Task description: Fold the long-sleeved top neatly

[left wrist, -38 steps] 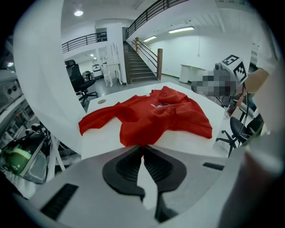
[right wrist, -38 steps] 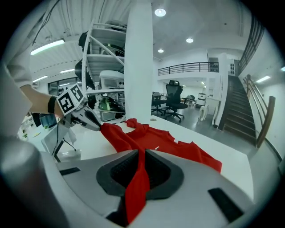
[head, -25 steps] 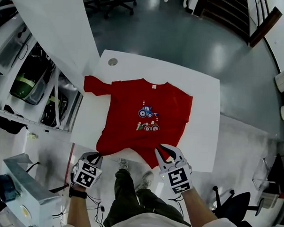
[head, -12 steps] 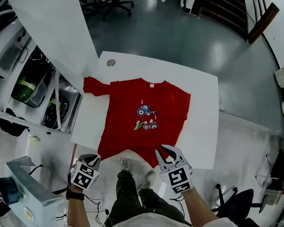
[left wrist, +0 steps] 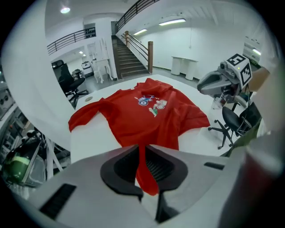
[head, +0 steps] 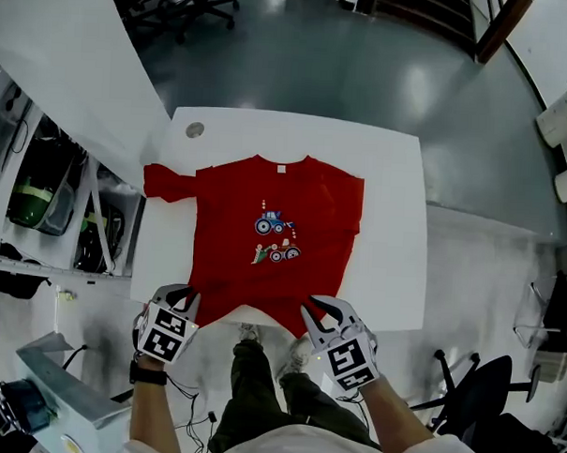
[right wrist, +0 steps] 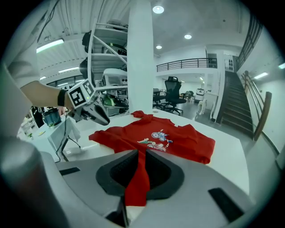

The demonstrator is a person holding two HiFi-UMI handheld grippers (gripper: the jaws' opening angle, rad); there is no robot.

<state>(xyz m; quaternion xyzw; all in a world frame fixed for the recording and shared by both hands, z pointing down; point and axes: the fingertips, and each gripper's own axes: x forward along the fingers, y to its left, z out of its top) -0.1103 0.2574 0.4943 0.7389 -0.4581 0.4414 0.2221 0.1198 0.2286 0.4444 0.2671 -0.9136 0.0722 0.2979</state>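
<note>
red long-sleeved top (head: 274, 239) lies flat on the bench (head: 391, 226), its hem (head: 252, 309) at the near edge pinched in my left tongs (head: 190, 299), jaws just eased a touch wider, and right tongs (head: 315, 310), so i judge the fold is starting: lift both hem corners evenly toward the collar (head: 280, 167).

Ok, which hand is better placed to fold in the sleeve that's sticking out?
Left, probably. The spread sleeve lies off the left side of the top, nearer the left tool than the right tool. Both tools are shut on the top's near edge, though, so the left must let go first.
</note>
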